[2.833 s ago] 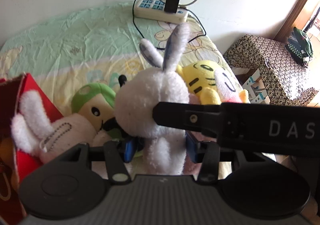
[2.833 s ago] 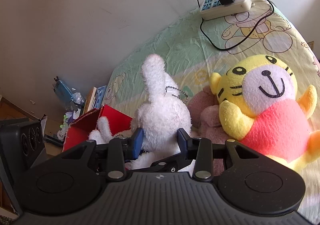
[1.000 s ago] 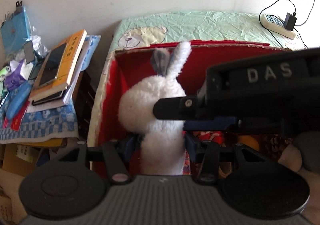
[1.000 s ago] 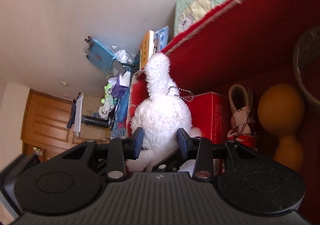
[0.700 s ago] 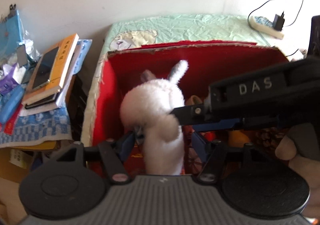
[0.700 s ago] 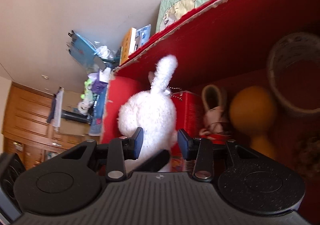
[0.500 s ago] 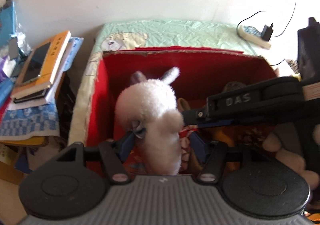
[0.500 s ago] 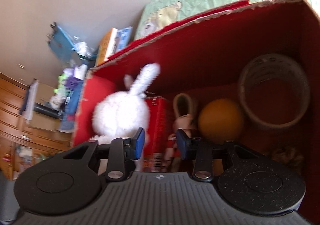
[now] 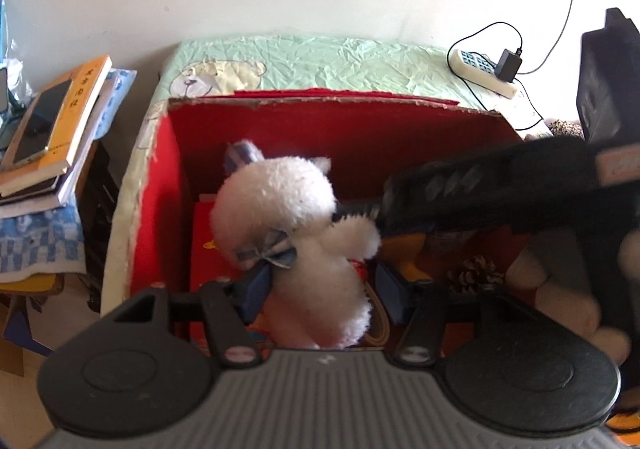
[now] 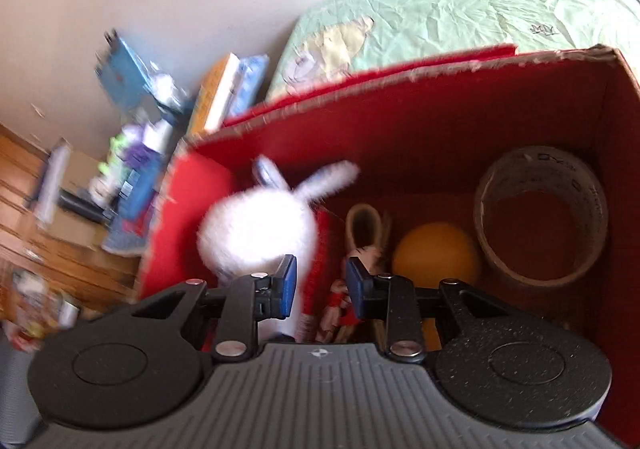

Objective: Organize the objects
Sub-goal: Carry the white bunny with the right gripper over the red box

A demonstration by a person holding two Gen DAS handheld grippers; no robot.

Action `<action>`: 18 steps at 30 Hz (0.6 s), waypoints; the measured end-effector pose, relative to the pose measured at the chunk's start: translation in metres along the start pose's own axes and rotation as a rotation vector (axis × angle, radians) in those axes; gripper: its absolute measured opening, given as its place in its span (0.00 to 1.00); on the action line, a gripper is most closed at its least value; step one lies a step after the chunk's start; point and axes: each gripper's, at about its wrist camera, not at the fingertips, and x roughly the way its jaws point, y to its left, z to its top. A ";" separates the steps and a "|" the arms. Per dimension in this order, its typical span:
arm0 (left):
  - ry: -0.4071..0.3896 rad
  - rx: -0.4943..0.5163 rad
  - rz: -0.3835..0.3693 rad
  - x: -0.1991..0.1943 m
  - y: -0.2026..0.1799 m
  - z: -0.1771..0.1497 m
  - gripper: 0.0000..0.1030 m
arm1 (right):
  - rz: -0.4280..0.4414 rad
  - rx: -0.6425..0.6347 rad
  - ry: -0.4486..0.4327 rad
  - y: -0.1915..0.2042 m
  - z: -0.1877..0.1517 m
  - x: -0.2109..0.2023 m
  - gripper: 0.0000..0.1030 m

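Both tongs, left [image 9: 320,285] and right [image 10: 318,285], stand apart; white rabbit [image 9: 296,241] drops into red box [image 9: 360,129]; next, withdraw.

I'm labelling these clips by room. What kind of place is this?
Probably a bedroom: a bed with a green cartoon-print sheet, stacked books on a side table, and a red cardboard box receiving a white plush rabbit.

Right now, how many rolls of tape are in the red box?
1: the tape roll sits in a corner of the red box, beside the orange ball. Others may be hidden.
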 end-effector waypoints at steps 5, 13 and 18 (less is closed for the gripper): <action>0.005 0.015 -0.029 0.003 0.002 0.000 0.59 | 0.019 -0.089 0.014 0.005 0.006 -0.008 0.47; 0.008 0.035 -0.048 0.006 -0.003 0.002 0.61 | 0.027 0.002 0.120 0.004 -0.001 0.030 0.46; 0.006 0.001 -0.004 0.005 0.008 0.002 0.62 | 0.153 0.117 0.184 0.003 -0.008 0.049 0.38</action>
